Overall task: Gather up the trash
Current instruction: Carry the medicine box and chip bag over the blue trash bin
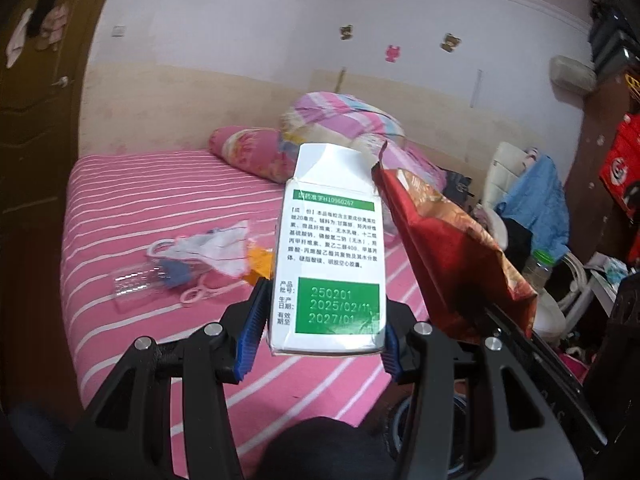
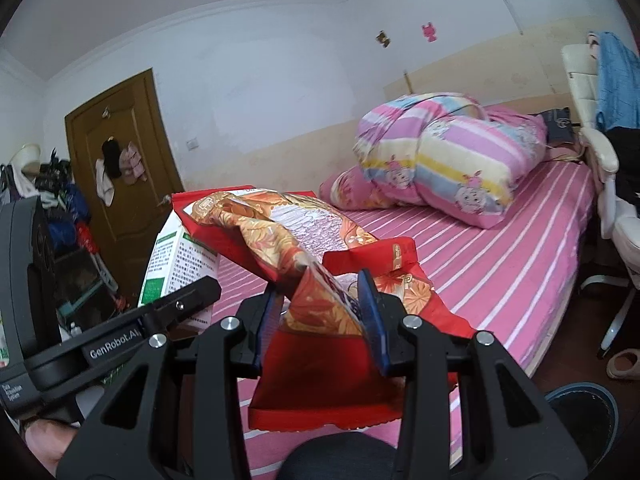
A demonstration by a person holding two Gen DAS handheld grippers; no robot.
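My left gripper (image 1: pixel 320 332) is shut on a white and green medicine box (image 1: pixel 332 256), held upright above the pink striped bed (image 1: pixel 140 208); its top flap stands open. Right beside it, my right gripper (image 2: pixel 322 320) is shut on a crumpled red and orange snack bag (image 2: pixel 304 240), which also shows in the left wrist view as the red bag (image 1: pixel 452 256). The box (image 2: pixel 176 256) and the left gripper's body appear at the left of the right wrist view. More litter lies on the bed: a clear plastic bottle (image 1: pixel 144 280), a white wrapper (image 1: pixel 216 248) and an orange scrap (image 1: pixel 260 264).
A rolled quilt (image 2: pixel 448 152) and pillow (image 1: pixel 252 152) lie at the bed's head. A white chair draped with blue cloth (image 1: pixel 532 196) stands at the bedside with a green-capped bottle (image 1: pixel 540 268) near it. A brown door (image 2: pixel 128 168) hung with clothes is on the left.
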